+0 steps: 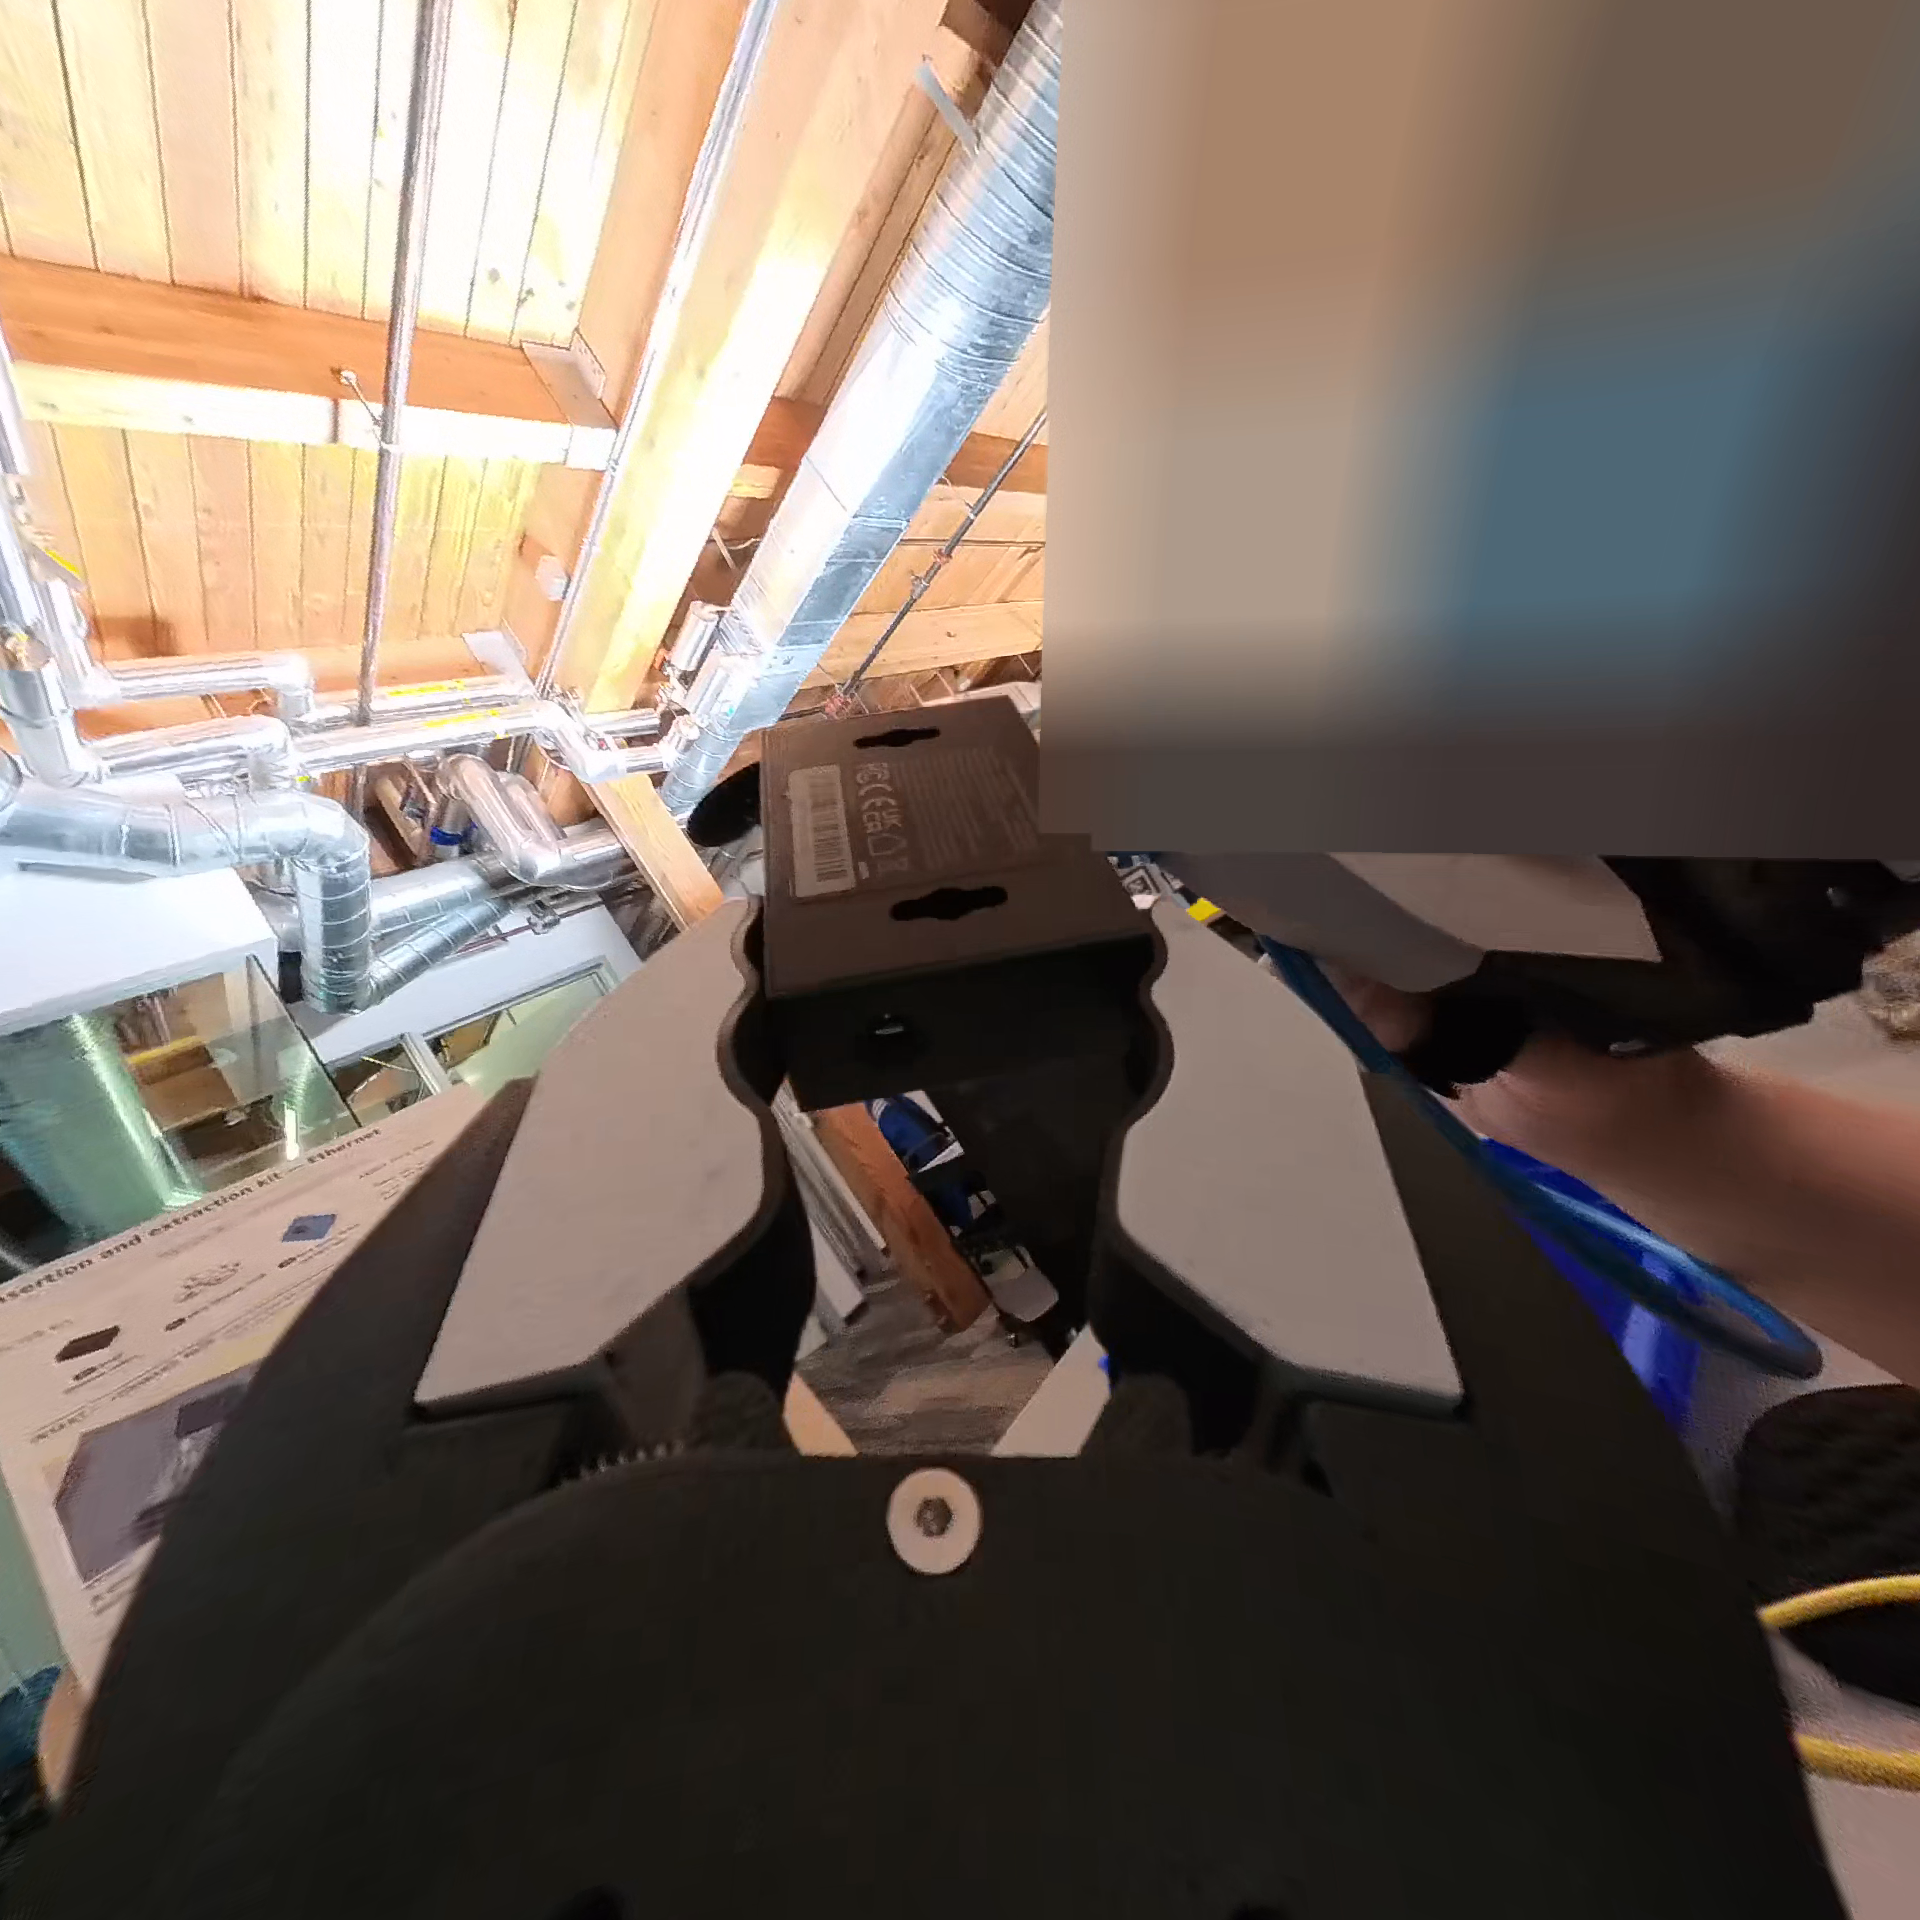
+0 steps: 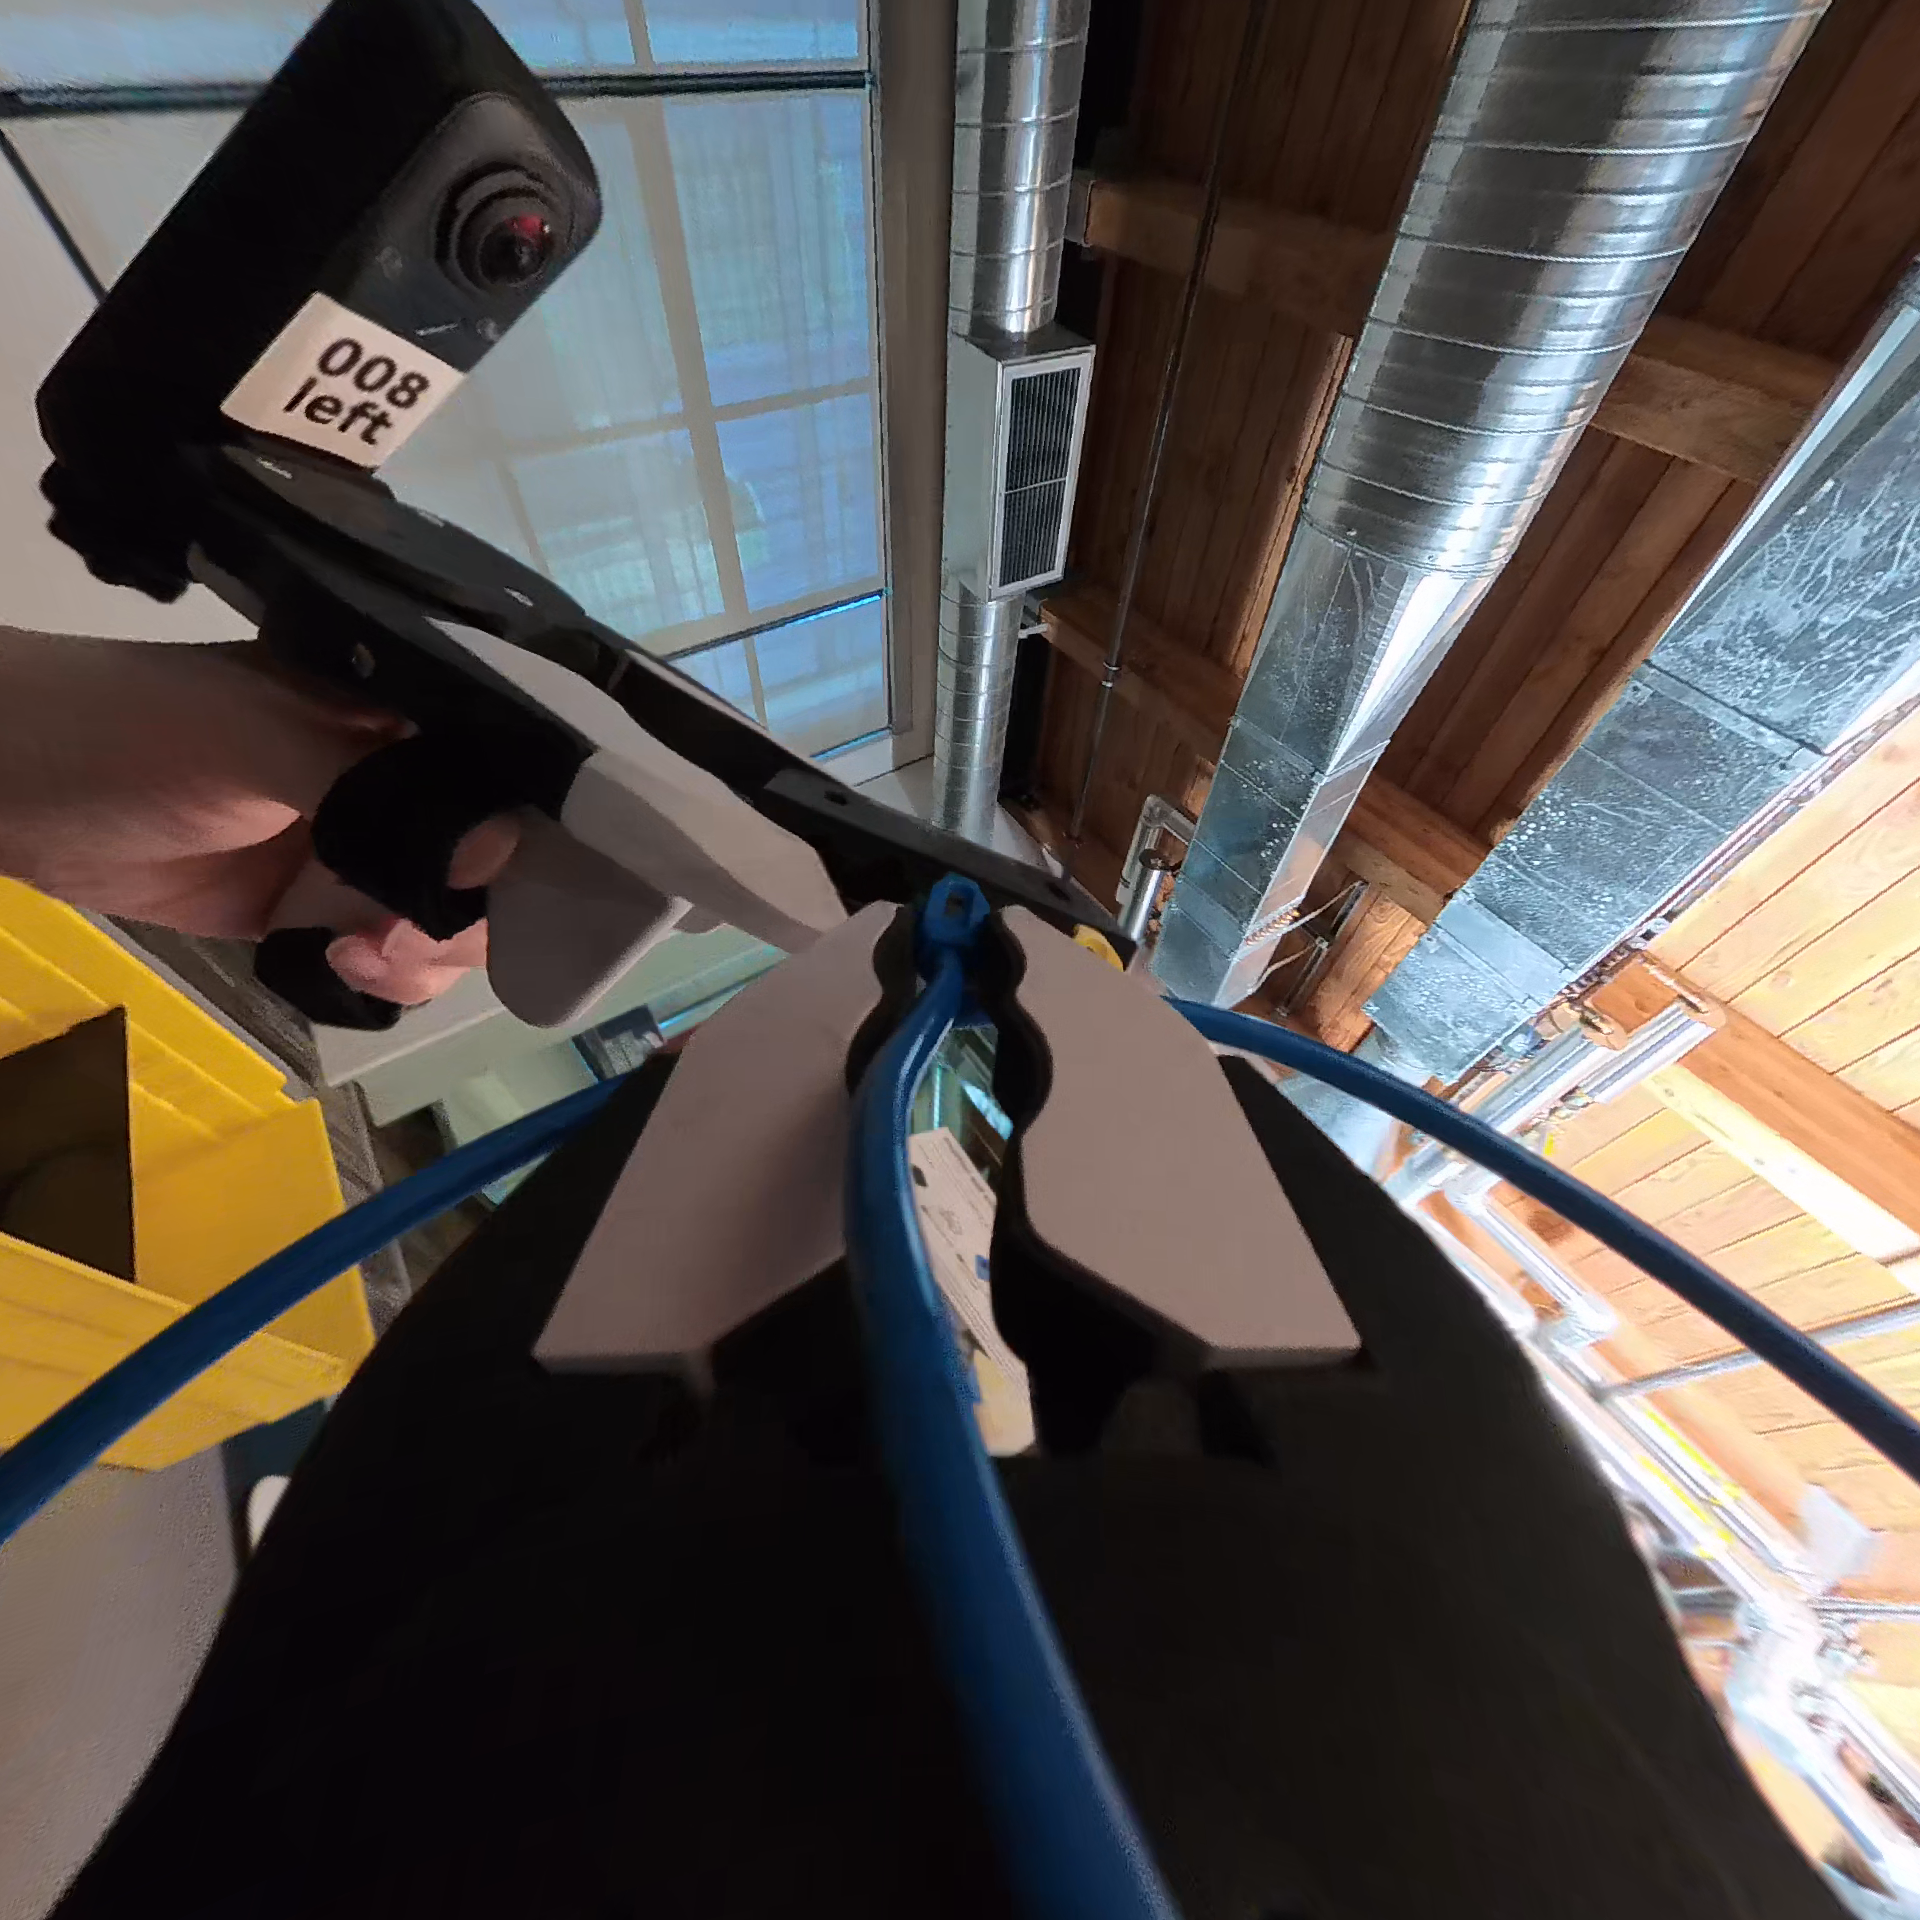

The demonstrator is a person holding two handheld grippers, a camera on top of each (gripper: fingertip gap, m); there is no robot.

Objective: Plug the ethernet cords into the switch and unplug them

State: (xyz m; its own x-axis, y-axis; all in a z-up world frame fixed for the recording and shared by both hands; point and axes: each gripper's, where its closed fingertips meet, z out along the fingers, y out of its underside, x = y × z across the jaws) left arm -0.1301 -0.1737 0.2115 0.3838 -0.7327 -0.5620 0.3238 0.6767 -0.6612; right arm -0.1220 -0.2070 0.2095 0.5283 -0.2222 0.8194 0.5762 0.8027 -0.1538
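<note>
Room: both views tilt upward at a wooden plank ceiling point(image 1: 208, 156) with beams, crossed by silver ducts point(image 1: 914, 395) and pipes; a window with many panes point(image 2: 727, 364) fills the upper left of the right wrist view.
Printed sheet: a white sheet with pictures point(image 1: 208, 1309) lies at the lower left of the left wrist view, partly behind the gripper.
Left gripper: the left gripper point(image 1: 948, 997) is closed part-way, its two fingertips clamped on the sides of the black switch point(image 1: 914, 852). In the right wrist view it shows at upper left, held by a hand point(image 2: 208, 800), with a camera on top.
Switch: raised in the air, underside with a label and two mounting slots turned to the camera; its port side is not visible.
Yellow bin: a yellow bin point(image 2: 156, 1195) sits at the left edge of the right wrist view.
Right gripper: the right gripper point(image 2: 951, 940) is nearly closed, pinching the blue ethernet cord point(image 2: 904, 1143) just behind its plug point(image 2: 954, 902).
Plug: sticks out past the fingertips, just beside the underside of the left gripper; whether it touches the switch cannot be told.
Cord run: it loops back between the fingers, with further blue strands arcing out to either side.
Yellow cable: a yellow cable point(image 1: 1849, 1621) curves at the lower right of the left wrist view.
</note>
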